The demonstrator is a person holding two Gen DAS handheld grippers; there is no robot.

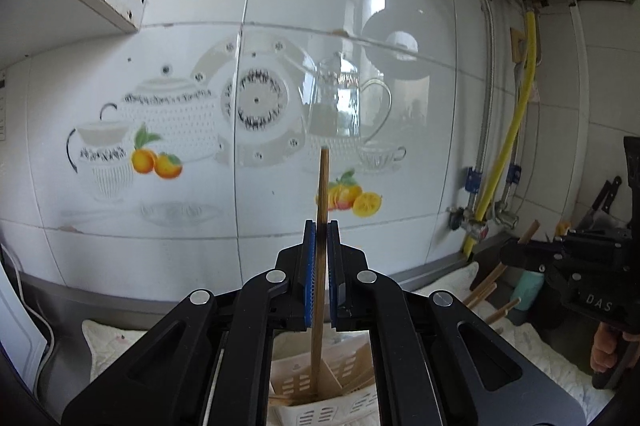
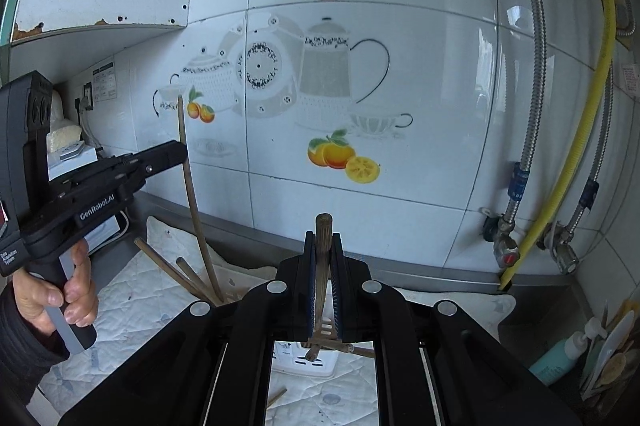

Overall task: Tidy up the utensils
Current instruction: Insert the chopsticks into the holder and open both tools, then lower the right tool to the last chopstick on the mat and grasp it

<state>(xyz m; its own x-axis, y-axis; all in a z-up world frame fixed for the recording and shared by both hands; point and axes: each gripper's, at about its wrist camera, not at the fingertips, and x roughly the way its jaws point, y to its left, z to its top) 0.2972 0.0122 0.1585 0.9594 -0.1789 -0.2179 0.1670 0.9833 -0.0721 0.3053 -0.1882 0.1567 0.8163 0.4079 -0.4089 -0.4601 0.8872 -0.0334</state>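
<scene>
The left gripper (image 1: 321, 226) has its jaws clamped on one wooden chopstick (image 1: 321, 210), which stands upright between them; its lower end is inside the slotted white utensil basket (image 1: 316, 392) below the jaws. The right gripper (image 2: 322, 238) is closed on another chopstick (image 2: 323, 230), pointing up between its jaws. More chopsticks (image 2: 188, 280) lean left of them on the quilted cloth (image 2: 132, 302).

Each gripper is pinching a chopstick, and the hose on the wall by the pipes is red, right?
Nearly. Both the left gripper and right gripper do pinch a chopstick, but the hose is yellow, not red. The right wrist view shows it running down the wall beside the metal pipes.
</scene>
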